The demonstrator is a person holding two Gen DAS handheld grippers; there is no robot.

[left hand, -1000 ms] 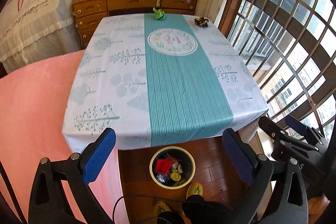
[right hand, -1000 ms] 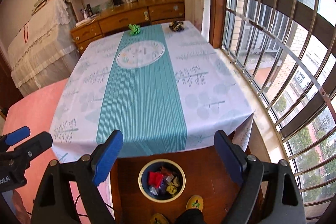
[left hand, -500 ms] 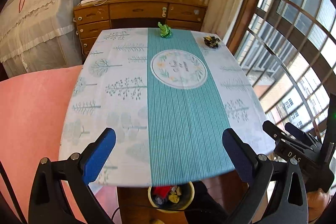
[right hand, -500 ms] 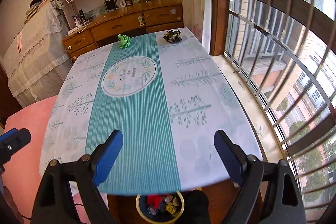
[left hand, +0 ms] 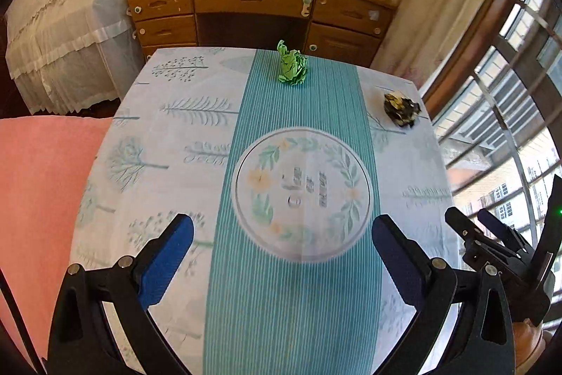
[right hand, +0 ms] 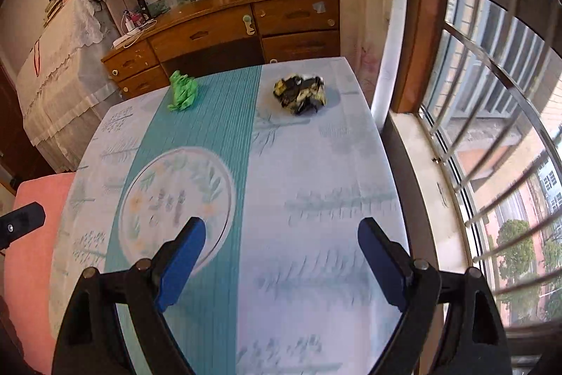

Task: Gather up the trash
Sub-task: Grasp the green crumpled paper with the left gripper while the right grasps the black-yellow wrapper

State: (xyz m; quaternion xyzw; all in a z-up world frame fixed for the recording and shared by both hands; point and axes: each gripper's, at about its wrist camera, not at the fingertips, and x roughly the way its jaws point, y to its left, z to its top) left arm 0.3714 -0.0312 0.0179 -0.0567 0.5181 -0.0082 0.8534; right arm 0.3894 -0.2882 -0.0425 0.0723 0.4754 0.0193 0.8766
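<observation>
A crumpled green paper wad [left hand: 292,65] [right hand: 182,91] lies on the teal stripe near the table's far edge. A crumpled black-and-yellow wrapper [left hand: 401,109] [right hand: 300,94] rests on the white part of the cloth at the far right. My left gripper [left hand: 281,255] hovers open over the round floral print, empty, well short of the green wad. My right gripper [right hand: 281,259] is open and empty above the right half of the table, with the dark wrapper ahead of it. It also shows at the right edge of the left wrist view [left hand: 491,236].
The table [left hand: 165,143] wears a white and teal cloth. A pink cushioned seat [left hand: 38,185] sits at its left. A wooden desk with drawers [right hand: 224,34] stands just behind it. A barred window [right hand: 491,115] runs close along the right side.
Both grippers have moved forward over the table toward the two wads. The trash bin on the floor and the table's near edge have dropped out of view.
</observation>
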